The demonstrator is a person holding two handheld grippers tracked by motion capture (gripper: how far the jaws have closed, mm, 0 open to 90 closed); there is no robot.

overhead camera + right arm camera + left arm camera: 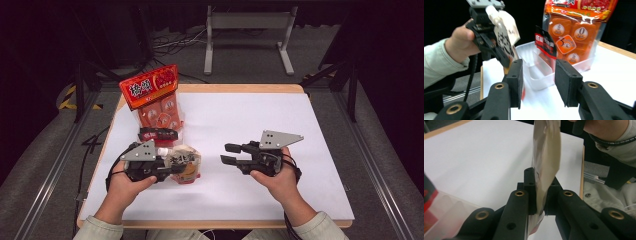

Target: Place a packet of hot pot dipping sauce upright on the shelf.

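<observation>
High view: left gripper (pixel 176 169) clamped on a beige pouch (pixel 186 164) near the table's (pixel 240 115) left front, just ahead of a clear tray (pixel 167 131) with an orange bag (pixel 155 97) standing in it; right gripper (pixel 231 153) apart, jaws spread, empty.

Left gripper view: pads pinching the pouch (pixel 546 162), held on edge above the table (pixel 474 157).

Right gripper view: jaws parted around nothing; pouch (pixel 505 35) hanging from the left gripper (pixel 499 53), beside tray (pixel 536 72) and bag (pixel 574 30).

Even overhead light on the white table (pixel 250 120); surroundings dark. Soft, faint shadows. Gripper views blur nearby jaws; the high view is slightly soft.
</observation>
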